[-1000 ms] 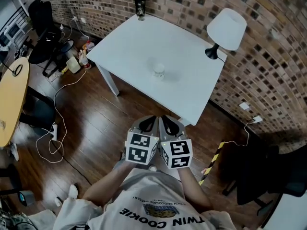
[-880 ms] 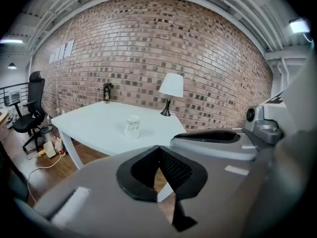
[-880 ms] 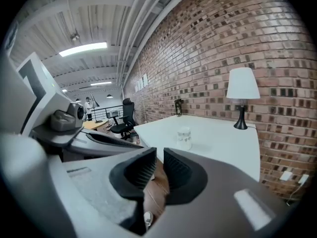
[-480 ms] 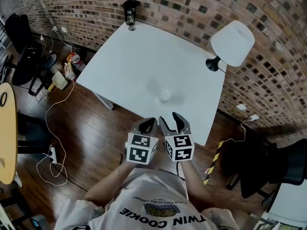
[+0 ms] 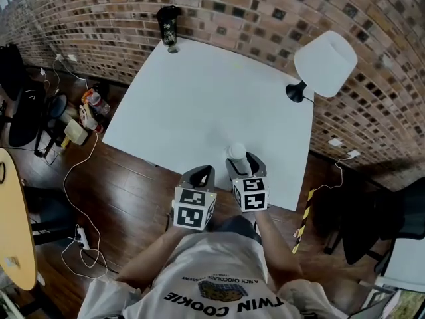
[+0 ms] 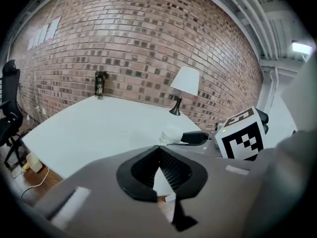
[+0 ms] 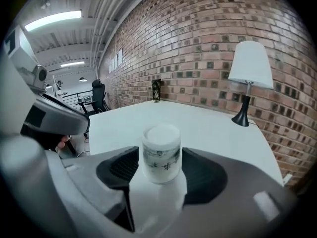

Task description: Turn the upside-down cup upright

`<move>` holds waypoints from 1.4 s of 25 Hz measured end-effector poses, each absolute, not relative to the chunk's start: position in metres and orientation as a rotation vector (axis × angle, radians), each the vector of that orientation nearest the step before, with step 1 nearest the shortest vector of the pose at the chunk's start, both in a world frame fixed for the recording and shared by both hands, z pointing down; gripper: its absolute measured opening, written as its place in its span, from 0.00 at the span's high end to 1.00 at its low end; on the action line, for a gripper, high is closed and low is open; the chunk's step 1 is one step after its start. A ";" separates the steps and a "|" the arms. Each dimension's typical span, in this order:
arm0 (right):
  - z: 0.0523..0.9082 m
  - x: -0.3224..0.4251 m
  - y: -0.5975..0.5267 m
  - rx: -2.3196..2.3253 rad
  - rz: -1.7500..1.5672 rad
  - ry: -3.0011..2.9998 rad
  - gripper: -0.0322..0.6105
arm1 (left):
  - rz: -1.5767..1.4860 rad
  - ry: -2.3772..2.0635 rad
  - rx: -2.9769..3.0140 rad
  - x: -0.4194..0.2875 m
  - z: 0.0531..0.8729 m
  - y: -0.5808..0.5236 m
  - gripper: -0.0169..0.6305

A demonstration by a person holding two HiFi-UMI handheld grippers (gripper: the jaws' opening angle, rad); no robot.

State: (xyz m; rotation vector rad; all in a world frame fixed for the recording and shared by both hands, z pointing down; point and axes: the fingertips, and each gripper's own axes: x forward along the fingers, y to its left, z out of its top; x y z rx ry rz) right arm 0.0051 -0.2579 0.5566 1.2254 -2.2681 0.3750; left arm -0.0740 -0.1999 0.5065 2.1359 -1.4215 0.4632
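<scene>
We straddle the cup
Upside-down, it stands between our right tongs' jaws, just opening wide; our closed left tongs sit leftward.

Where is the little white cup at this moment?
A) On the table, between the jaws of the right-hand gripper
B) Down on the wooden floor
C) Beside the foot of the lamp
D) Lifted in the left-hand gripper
A: the right gripper view shows the cup standing on the table between the jaws of the right gripper. The jaws have just been opening and stand apart on either side of the cup.
</scene>
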 end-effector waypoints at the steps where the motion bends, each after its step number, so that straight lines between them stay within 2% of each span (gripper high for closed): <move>1: 0.558 0.004 -0.261 1.233 0.386 -2.270 0.55 | 0.470 -1.417 2.142 -0.075 0.507 -0.203 0.96; 7: 0.571 -0.006 -0.273 1.184 0.386 -2.270 0.52 | 0.496 -1.401 2.155 -0.079 0.511 -0.221 0.96; 14: 0.557 -0.010 -0.267 0.935 0.218 -2.242 0.52 | 0.470 -1.404 2.174 -0.075 0.506 -0.248 0.96; 23: 0.541 0.012 -0.262 0.510 -0.074 -1.898 0.52 | 0.433 -1.368 2.175 -0.067 0.511 -0.263 0.96; 35: 0.578 0.039 -0.255 -0.009 -0.111 -1.312 0.52 | 0.407 -1.373 2.133 -0.077 0.519 -0.260 0.96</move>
